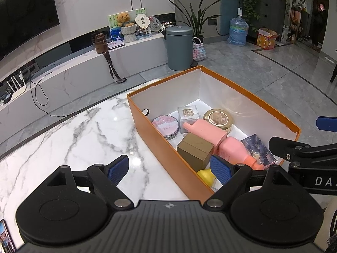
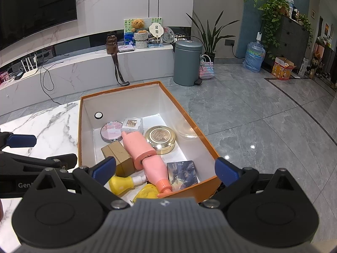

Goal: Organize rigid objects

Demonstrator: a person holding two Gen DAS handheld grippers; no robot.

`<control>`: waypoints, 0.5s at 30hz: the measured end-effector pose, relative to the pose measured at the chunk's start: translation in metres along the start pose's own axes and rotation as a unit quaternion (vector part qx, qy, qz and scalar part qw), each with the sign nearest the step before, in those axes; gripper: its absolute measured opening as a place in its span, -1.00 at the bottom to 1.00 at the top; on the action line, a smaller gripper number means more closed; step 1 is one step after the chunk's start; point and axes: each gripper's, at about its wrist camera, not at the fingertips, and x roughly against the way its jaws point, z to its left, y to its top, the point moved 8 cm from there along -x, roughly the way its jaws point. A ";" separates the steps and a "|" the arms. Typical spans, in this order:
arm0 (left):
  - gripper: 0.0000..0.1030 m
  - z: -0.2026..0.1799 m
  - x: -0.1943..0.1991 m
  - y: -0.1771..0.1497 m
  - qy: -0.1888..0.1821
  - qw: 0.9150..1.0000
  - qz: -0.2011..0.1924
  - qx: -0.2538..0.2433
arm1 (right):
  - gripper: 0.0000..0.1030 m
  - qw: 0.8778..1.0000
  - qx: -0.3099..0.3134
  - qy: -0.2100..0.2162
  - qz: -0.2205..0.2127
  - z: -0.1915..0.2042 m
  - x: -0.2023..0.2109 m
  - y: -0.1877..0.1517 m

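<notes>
An orange box (image 2: pixel 190 118) (image 1: pixel 151 137) stands on the marble table (image 1: pixel 73 137). Inside lie two pink bottles (image 2: pixel 138 147) (image 1: pixel 207 129), a gold round tin (image 2: pixel 161 137) (image 1: pixel 219 119), a pink compact (image 2: pixel 110 131) (image 1: pixel 165 124), a clear case (image 2: pixel 132 124), a brown cube (image 2: pixel 118 155) (image 1: pixel 194 149), a blue card box (image 2: pixel 182 171) (image 1: pixel 258 150) and a yellow bottle (image 2: pixel 122 183). My right gripper (image 2: pixel 165 169) hangs open over the box's near end, holding nothing. My left gripper (image 1: pixel 169 167) is open, straddling the box's near left wall.
A phone (image 1: pixel 6 237) lies at the table's near left corner. Beyond the table is grey tiled floor with a grey bin (image 2: pixel 187 63), a woven bag (image 2: pixel 206 67), a plant and a low TV bench (image 2: pixel 84 67). A person (image 1: pixel 320 25) stands far right.
</notes>
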 end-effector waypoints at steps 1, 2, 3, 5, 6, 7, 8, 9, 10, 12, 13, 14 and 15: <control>0.97 0.000 0.000 0.000 0.000 1.000 0.000 0.000 | 0.91 1.000 0.000 0.000 0.000 0.000 0.000 0.000; 0.97 0.000 0.000 -0.001 0.000 1.000 0.000 0.000 | 0.91 1.000 0.000 0.000 0.000 0.000 0.000 0.000; 0.97 0.000 0.000 -0.001 0.000 1.000 0.000 0.000 | 0.91 1.000 0.000 0.000 0.001 0.000 0.000 0.000; 0.97 0.000 0.000 -0.001 0.000 1.000 0.000 0.000 | 0.91 1.000 0.000 0.000 0.000 0.000 0.000 0.000; 0.97 0.000 0.000 0.000 0.000 1.000 0.000 0.000 | 0.91 1.000 0.000 0.000 0.000 0.000 0.000 0.000; 0.97 0.001 0.000 0.000 0.001 1.000 0.000 0.000 | 0.91 1.000 0.000 0.000 0.000 0.000 0.000 0.000; 0.97 0.000 0.000 -0.001 0.000 1.000 0.000 -0.001 | 0.91 1.000 0.000 0.000 0.000 0.000 0.000 0.000; 0.97 0.000 0.000 -0.001 0.000 1.000 0.000 0.000 | 0.91 1.000 0.000 0.000 0.000 0.000 0.000 0.000; 0.97 0.000 0.000 -0.001 0.000 1.000 0.000 0.000 | 0.91 1.000 0.000 0.000 0.000 0.000 0.000 0.000; 0.97 0.001 0.000 0.000 0.000 1.000 0.000 -0.001 | 0.91 1.000 0.001 0.000 0.001 0.000 0.000 0.000; 0.97 0.001 0.000 0.000 0.000 1.000 0.000 -0.001 | 0.91 1.000 0.000 0.000 0.000 0.000 0.000 0.000; 0.97 0.001 0.000 0.000 0.000 1.000 0.000 -0.001 | 0.91 1.000 0.000 0.000 0.000 0.000 0.000 0.000; 0.97 0.001 0.000 0.000 0.001 1.000 0.000 -0.001 | 0.91 1.000 0.000 0.000 0.000 0.000 0.000 0.000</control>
